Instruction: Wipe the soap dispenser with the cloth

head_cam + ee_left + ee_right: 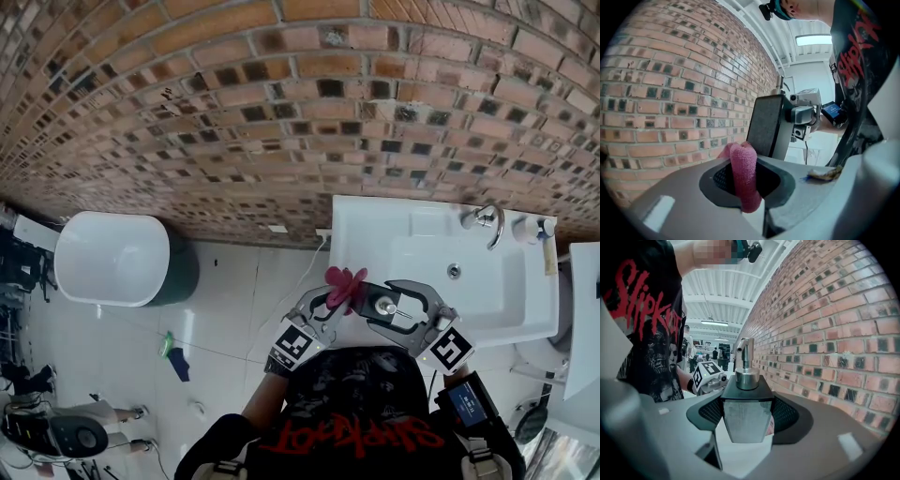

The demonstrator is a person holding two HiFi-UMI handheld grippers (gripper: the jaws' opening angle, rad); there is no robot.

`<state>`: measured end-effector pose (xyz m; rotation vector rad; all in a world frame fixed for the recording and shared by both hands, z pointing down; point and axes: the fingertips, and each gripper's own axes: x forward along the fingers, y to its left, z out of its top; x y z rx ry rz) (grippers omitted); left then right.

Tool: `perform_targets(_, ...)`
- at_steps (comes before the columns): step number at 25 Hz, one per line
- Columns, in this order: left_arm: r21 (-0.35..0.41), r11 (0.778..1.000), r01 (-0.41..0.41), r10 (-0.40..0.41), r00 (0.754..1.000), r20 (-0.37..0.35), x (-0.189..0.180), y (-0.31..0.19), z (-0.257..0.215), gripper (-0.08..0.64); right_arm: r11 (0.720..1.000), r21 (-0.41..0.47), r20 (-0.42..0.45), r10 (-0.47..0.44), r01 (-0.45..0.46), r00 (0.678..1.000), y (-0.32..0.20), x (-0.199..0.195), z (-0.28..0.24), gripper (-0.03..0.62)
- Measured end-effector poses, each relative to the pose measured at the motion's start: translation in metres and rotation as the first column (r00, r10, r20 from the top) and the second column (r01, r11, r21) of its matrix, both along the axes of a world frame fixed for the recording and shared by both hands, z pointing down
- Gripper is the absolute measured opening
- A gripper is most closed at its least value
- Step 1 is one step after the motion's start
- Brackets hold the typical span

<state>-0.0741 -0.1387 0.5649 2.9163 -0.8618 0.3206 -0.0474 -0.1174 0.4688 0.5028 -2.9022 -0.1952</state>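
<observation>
In the head view my two grippers meet in the air over the front left corner of the white sink (422, 246). The left gripper (339, 298) is shut on a pink cloth (345, 285), which sticks up from its jaws. The right gripper (380, 309) is shut on the soap dispenser (385, 306), a dark square body with a chrome pump. The cloth touches or nearly touches the dispenser's left side. The left gripper view shows the cloth (743, 174) folded between the jaws, with the dispenser (766, 124) just beyond. In the right gripper view the dispenser (745, 416) stands upright between the pads.
A brick wall (281, 112) runs behind the sink. The faucet (487, 221) and a small bottle (531, 228) sit at the sink's far rim. A white oval toilet (112, 258) stands at the left. Small green and blue items (172, 352) lie on the tiled floor.
</observation>
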Motion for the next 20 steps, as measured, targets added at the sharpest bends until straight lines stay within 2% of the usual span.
perform_targets(2, -0.026, 1.000, 0.014, -0.013, 0.999, 0.035, -0.003, -0.003, 0.015, 0.051, 0.999, -0.036, 0.047, 0.004, -0.002, 0.999, 0.001, 0.000, -0.007, 0.299)
perform_targets(4, -0.055, 0.998, 0.017, -0.012, 0.996, 0.092, -0.005, -0.004, 0.035, 0.051, 0.991, -0.132, 0.138, 0.026, -0.008, 0.990, 0.003, 0.000, -0.019, 0.299)
perform_targets(6, -0.084, 0.996, 0.039, -0.030, 0.994, 0.103, -0.011, -0.005, 0.049, 0.051, 0.988, -0.155, 0.158, 0.001, 0.024, 0.987, 0.007, -0.003, -0.024, 0.299)
perform_targets(7, -0.105, 0.992, 0.066, -0.058, 0.995, 0.076, -0.016, -0.006, 0.050, 0.051, 0.990, -0.130, 0.133, -0.028, 0.046, 0.991, 0.009, -0.005, -0.023, 0.299)
perform_targets(10, -0.127, 0.983, 0.135, -0.138, 0.990, -0.021, -0.032, -0.010, 0.025, 0.051, 0.992, -0.012, -0.045, -0.124, 0.123, 0.991, 0.016, -0.012, -0.003, 0.299)
perform_targets(12, -0.068, 0.989, 0.133, -0.136, 0.990, -0.049, -0.036, -0.009, -0.007, 0.051, 0.991, -0.027, -0.132, -0.133, 0.130, 0.982, 0.019, -0.015, 0.017, 0.301)
perform_targets(16, 0.106, 0.993, 0.057, -0.045, 0.993, -0.113, -0.025, 0.003, -0.091, 0.051, 0.985, -0.047, -0.279, -0.173, 0.167, 0.945, 0.027, -0.022, 0.052, 0.301)
perform_targets(17, 0.148, 0.988, 0.034, -0.019, 0.995, -0.102, -0.022, 0.007, -0.106, 0.051, 0.981, -0.044, -0.303, -0.192, 0.187, 0.934, 0.030, -0.025, 0.059, 0.301)
perform_targets(20, 0.262, 0.964, -0.045, 0.036, 0.999, 0.037, -0.009, 0.017, -0.132, 0.051, 0.973, -0.047, -0.316, -0.230, 0.227, 0.920, 0.038, -0.031, 0.065, 0.301)
